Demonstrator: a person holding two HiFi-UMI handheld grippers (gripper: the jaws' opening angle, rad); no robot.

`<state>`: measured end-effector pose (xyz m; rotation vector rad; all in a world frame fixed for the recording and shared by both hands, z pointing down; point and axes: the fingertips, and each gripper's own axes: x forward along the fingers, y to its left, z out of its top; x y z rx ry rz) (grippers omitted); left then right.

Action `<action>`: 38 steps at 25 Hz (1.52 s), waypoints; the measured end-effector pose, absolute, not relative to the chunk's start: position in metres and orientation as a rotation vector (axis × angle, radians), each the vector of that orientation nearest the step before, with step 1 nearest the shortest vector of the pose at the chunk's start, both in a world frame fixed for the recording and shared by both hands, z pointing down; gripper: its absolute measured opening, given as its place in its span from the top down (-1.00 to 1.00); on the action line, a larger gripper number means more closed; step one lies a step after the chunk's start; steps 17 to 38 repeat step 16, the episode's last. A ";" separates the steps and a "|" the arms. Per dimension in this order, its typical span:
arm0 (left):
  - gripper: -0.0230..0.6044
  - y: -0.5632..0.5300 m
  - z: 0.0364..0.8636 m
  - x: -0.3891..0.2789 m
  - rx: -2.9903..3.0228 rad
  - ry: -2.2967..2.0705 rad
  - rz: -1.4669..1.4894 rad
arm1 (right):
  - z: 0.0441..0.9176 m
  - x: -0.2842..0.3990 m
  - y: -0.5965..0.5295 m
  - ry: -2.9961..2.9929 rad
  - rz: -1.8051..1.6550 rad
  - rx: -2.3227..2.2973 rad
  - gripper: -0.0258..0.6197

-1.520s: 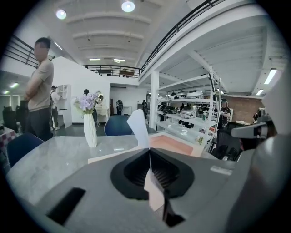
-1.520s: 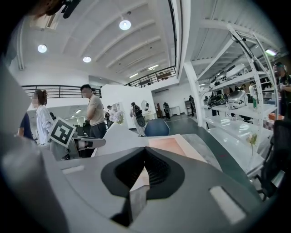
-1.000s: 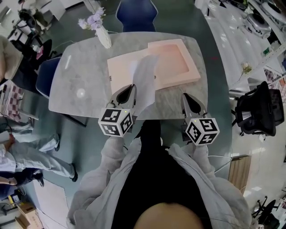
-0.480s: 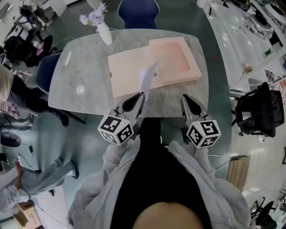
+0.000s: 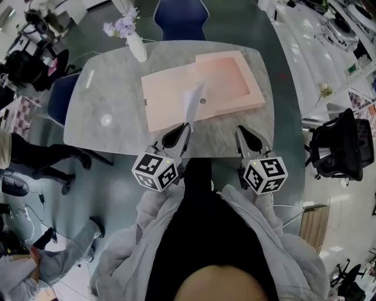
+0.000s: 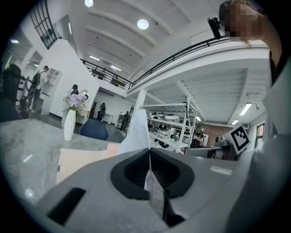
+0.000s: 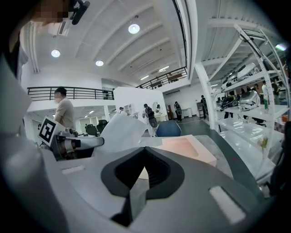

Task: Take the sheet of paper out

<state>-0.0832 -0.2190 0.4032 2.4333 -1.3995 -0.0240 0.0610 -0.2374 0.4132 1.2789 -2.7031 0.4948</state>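
A white sheet of paper [image 5: 191, 103] stands up edge-on over the near part of the open pink box [image 5: 170, 94], with my left gripper [image 5: 187, 125] shut on its lower edge. In the left gripper view the paper [image 6: 136, 133] rises out of the closed jaws of the left gripper [image 6: 149, 150]. The box's deeper tray [image 5: 229, 79] lies to the right, and no contents show in it. My right gripper [image 5: 240, 130] hovers at the table's near edge, right of the paper, shut and holding nothing. The right gripper view shows its closed jaws [image 7: 144, 149], the paper [image 7: 120, 131] and the pink tray [image 7: 187, 148].
The grey marble table [image 5: 106, 106] carries a white vase of purple flowers [image 5: 136, 47] at its far left. A blue chair [image 5: 179, 16] stands behind the table, another [image 5: 59, 100] at its left. People walk at the left. A black office chair [image 5: 341, 150] is on the right.
The left gripper has drawn the paper back and rightwards toward the table's near edge. The sheet has turned from broad to edge-on. The right gripper stayed put.
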 end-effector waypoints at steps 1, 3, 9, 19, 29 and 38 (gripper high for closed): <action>0.92 -0.220 0.404 -0.084 2.432 -1.404 -0.019 | 0.413 0.060 -0.238 -2.702 0.497 1.279 0.89; 0.92 -0.222 0.405 -0.087 2.430 -1.415 -0.010 | 0.414 0.060 -0.240 -2.699 0.502 1.280 0.89; 0.92 -0.223 0.410 -0.090 2.417 -1.431 0.009 | 0.416 0.058 -0.241 -2.695 0.507 1.276 0.89; 0.92 -0.224 0.412 -0.090 2.421 -1.435 0.022 | 0.421 0.056 -0.240 -2.694 0.516 1.268 0.89; 0.92 -0.224 0.412 -0.090 2.421 -1.435 0.022 | 0.421 0.056 -0.240 -2.694 0.516 1.268 0.89; 0.92 -0.224 0.412 -0.090 2.421 -1.435 0.022 | 0.421 0.056 -0.240 -2.694 0.516 1.268 0.89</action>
